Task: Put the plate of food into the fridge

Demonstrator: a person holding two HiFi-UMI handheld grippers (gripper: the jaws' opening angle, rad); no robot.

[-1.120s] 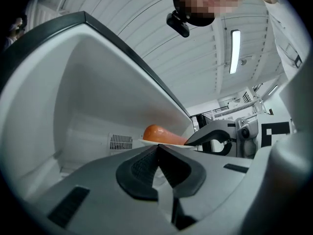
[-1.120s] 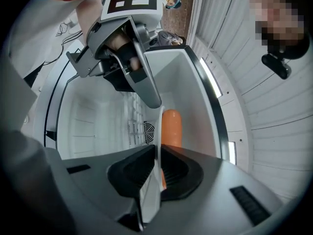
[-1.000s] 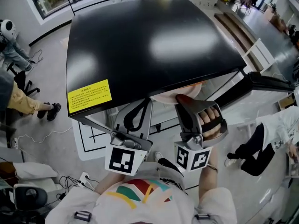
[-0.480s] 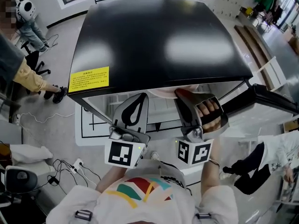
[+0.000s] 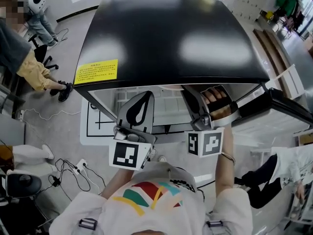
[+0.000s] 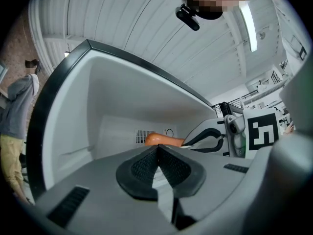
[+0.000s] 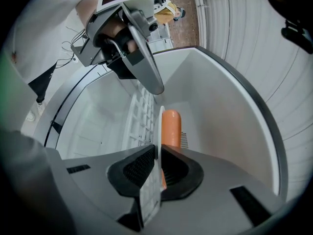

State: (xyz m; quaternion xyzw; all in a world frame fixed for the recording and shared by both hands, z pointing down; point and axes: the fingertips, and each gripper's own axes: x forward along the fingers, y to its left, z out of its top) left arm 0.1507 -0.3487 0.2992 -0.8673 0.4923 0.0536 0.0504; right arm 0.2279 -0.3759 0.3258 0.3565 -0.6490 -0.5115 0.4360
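Observation:
A white plate (image 7: 160,126) carrying an orange sausage-like piece of food (image 7: 171,126) is held edge-on between both grippers, inside the white fridge compartment (image 7: 220,111). My right gripper (image 7: 157,153) is shut on the plate's near rim. My left gripper (image 6: 156,151) is shut on the opposite rim, with the food (image 6: 164,140) just beyond its jaws. In the head view both grippers, left (image 5: 146,96) and right (image 5: 190,91), reach under the black fridge top (image 5: 171,33), which hides most of the plate.
The fridge door (image 5: 288,106) stands open at the right. A white wire shelf (image 7: 142,111) lies beside the plate inside. A yellow label (image 5: 96,71) sits on the fridge top. People stand at the left (image 5: 19,58), and cables (image 5: 68,170) lie on the floor.
Both grippers have carried the plate further in under the fridge top, the right one slightly lower. Less of the plate shows in the head view. Both grips are unchanged.

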